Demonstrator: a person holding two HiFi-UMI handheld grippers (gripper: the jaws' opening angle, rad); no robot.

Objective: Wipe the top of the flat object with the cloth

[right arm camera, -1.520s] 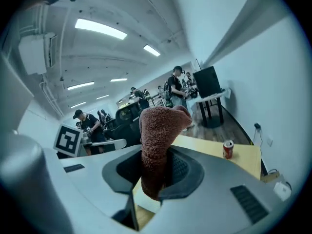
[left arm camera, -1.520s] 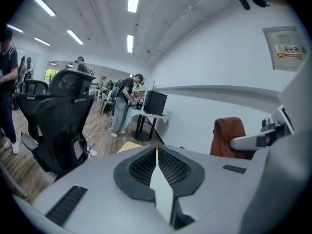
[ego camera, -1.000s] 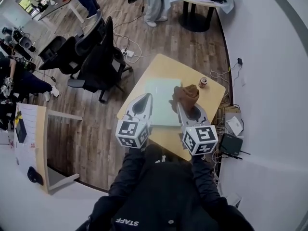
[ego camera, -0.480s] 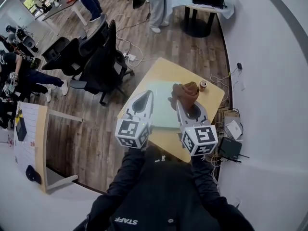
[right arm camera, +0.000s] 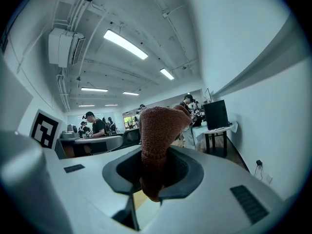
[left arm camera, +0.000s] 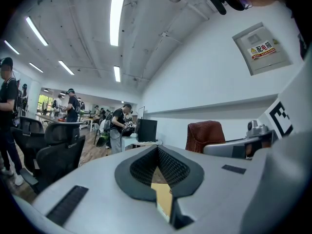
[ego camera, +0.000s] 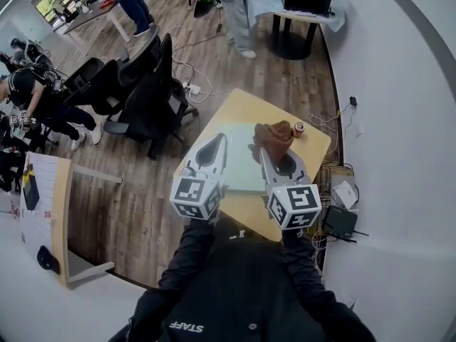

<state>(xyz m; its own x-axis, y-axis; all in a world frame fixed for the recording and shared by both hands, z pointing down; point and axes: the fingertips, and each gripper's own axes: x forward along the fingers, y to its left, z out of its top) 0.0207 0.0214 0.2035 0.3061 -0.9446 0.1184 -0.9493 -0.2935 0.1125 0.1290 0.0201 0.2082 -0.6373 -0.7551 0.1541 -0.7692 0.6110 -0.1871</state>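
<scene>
Over wooden table (ego camera: pixel 246 105) | right hand-held gripper (ego camera: pixel 266 152) pinches cloth (ego camera: pixel 276 134); left hand-held gripper (ego camera: pixel 219 141) pressed together | office, plank floor (ego camera: pixel 142 219)

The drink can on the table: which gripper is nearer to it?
Right. The right gripper, holding the brown cloth, is close to the can; the left gripper is across the pale flat sheet, farther off.

Busy office under ceiling strip lights (left arm camera: pixel 116 11).
Black chairs (ego camera: pixel 139 84) stand on a wood-plank floor (ego camera: pixel 135 212); a white wall (ego camera: pixel 399 120) bounds it.
</scene>
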